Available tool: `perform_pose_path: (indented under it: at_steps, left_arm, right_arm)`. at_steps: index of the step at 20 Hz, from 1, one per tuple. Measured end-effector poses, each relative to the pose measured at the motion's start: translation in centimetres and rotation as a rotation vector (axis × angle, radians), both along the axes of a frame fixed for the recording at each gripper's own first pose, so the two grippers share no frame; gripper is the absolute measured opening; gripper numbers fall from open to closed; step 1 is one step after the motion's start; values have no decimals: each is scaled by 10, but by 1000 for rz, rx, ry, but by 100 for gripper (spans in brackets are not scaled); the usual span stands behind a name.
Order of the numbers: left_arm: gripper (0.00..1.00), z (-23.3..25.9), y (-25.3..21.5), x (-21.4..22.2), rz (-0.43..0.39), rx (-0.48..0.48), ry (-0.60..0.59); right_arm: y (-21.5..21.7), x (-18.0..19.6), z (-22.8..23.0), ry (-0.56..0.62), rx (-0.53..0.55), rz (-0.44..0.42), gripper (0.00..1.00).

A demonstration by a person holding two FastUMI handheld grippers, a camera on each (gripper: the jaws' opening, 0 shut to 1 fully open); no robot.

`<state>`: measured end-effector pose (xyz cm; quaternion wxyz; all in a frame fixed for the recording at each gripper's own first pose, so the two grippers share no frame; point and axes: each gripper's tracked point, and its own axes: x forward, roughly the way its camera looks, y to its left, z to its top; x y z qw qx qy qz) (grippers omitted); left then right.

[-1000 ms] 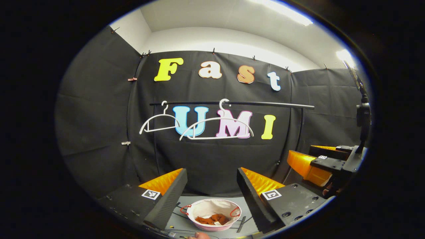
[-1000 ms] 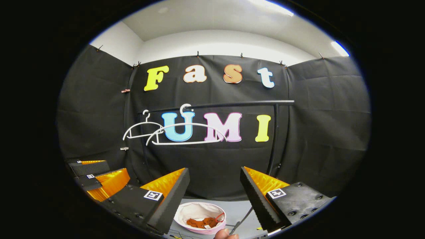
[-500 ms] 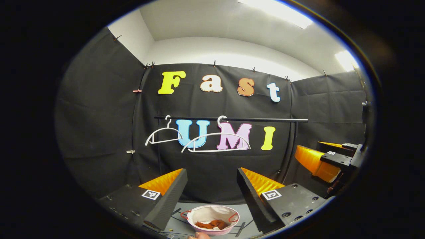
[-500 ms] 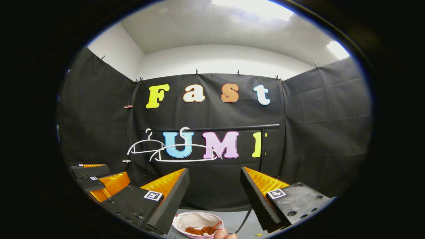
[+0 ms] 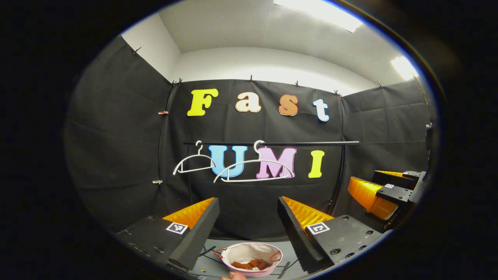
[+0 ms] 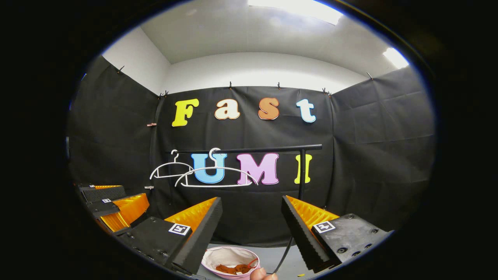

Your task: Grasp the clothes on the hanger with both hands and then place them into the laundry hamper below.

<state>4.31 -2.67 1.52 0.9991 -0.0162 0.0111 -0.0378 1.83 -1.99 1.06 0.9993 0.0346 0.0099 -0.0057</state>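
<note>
Black cloth lines the booth on three sides, with a white wall and ceiling above it. A black rail [image 5: 272, 144] runs across the back wall on a black upright [image 6: 301, 175]. Two white hangers hang from the rail: a small hanger [image 5: 193, 165] to the left and a large hanger [image 5: 255, 171] beside it, overlapping it slightly at the near end. Both hangers are bare.

Below the rail, a round hamper [image 5: 252, 258] with a pink rim and pale lining stands on the grey floor [image 6: 272, 256]. A rust-coloured garment [image 5: 251, 265] lies crumpled in the bottom of the hamper. Red handles sit on the hamper rim at both sides. Dark cables cross the floor near the hamper.

Left gripper [image 5: 248, 208]: the fingers are spread wide and hold nothing. The hamper appears low in the gap between them. A fingertip of the person's hand [image 5: 232, 276] shows at the bottom edge of the left gripper view.

Right gripper [image 6: 252, 210]: the fingers are spread wide and hold nothing. The hamper lies below the gap, nearer the left finger. A fingertip shows at the bottom edge of the right gripper view as well.

Each gripper also appears at the side of the other's view, level with it and well apart from it. Both grippers are raised well above the hamper and point toward the back wall.
</note>
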Motion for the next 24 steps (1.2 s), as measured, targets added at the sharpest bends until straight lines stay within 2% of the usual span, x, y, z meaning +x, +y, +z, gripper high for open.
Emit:
perform_pose_path:
  at_steps: [3, 4, 9, 10, 12, 24]
  left_arm:
    - [95, -1, 3, -4, 12, 2, 9]
    - [92, -1, 4, -5, 16, 7, 12]
    - [95, 1, 4, -9, 16, 16, -2]
    - [92, 1, 4, -8, 15, 14, 0]
    - [95, 0, 3, -8, 11, 8, 5]
    - [95, -1, 1, -5, 1, 15, 10]
  right_arm:
    - [4, -4, -1, 2, -2, 10, 99]
    - [5, -4, -2, 3, -3, 11, 99]
    - [9, -7, -9, 22, -9, 11, 99]
    - [9, -7, -11, 26, -6, 11, 99]
    - [12, -7, -11, 31, -5, 13, 99]
    - [10, -4, -13, 21, -12, 2, 98]
